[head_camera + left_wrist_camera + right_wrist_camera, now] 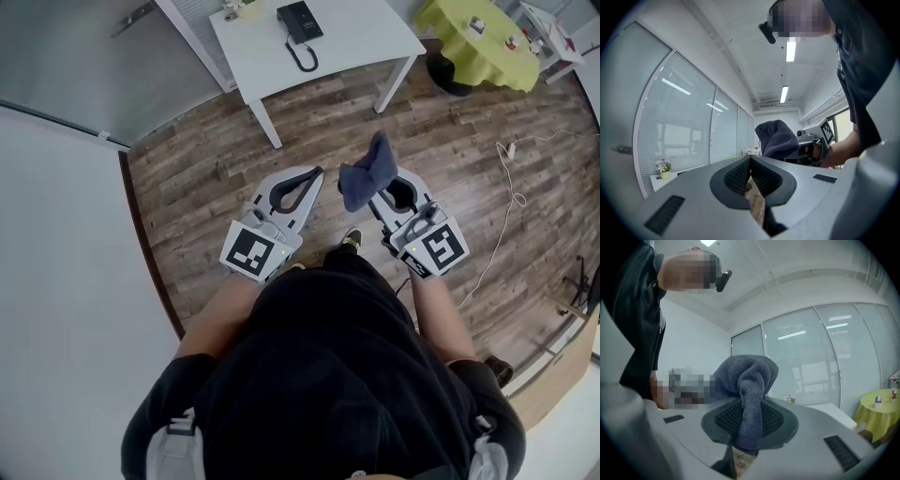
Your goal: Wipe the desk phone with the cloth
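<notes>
- Far ahead in the head view, desk phone (300, 21) lies on the white table (361, 42); walk close first.
- Left gripper view: left gripper (750, 164) closed, empty (could steady the phone).
- Right gripper view: right gripper (749, 423) clamps the cloth (747, 378); wipe with its loose bunch.

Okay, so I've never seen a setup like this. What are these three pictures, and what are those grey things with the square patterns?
A person holds two grey hand-held grippers. The head view looks down from the person's head; the other two views come from a camera on each gripper. The left gripper is shut and empty. The right gripper is shut on a dark blue cloth. Ahead, a black desk phone lies on a white table, not yet reached. The patterned cubes are part of the grippers.
</notes>
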Demonstrator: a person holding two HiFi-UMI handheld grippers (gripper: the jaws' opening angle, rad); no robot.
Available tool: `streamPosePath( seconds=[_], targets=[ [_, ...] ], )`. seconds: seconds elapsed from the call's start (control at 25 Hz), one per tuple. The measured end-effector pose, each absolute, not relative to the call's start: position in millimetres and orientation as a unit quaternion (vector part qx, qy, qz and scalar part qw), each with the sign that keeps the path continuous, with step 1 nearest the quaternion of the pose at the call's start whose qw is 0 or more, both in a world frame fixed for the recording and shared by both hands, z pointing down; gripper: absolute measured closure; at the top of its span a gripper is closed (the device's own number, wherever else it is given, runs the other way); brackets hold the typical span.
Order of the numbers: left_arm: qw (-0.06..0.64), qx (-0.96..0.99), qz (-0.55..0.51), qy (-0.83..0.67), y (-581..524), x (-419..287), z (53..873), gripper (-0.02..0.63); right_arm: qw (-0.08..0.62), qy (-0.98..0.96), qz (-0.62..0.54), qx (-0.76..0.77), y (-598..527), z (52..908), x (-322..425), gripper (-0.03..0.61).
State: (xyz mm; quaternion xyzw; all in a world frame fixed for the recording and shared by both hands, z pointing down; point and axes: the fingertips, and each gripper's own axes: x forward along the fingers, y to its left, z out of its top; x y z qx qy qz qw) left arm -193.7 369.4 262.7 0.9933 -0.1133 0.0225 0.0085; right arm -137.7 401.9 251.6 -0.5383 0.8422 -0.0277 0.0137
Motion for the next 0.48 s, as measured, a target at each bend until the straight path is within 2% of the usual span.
streamPosePath(
  seconds=[0.48],
  targets=[
    [0.001, 0.989, 0.038, -0.140, 334.5, -81.8, 261.7, 0.603, 0.013, 0.862, -0.027, -0.507, 362.4, 251.6, -29.0, 0.491]
  ],
)
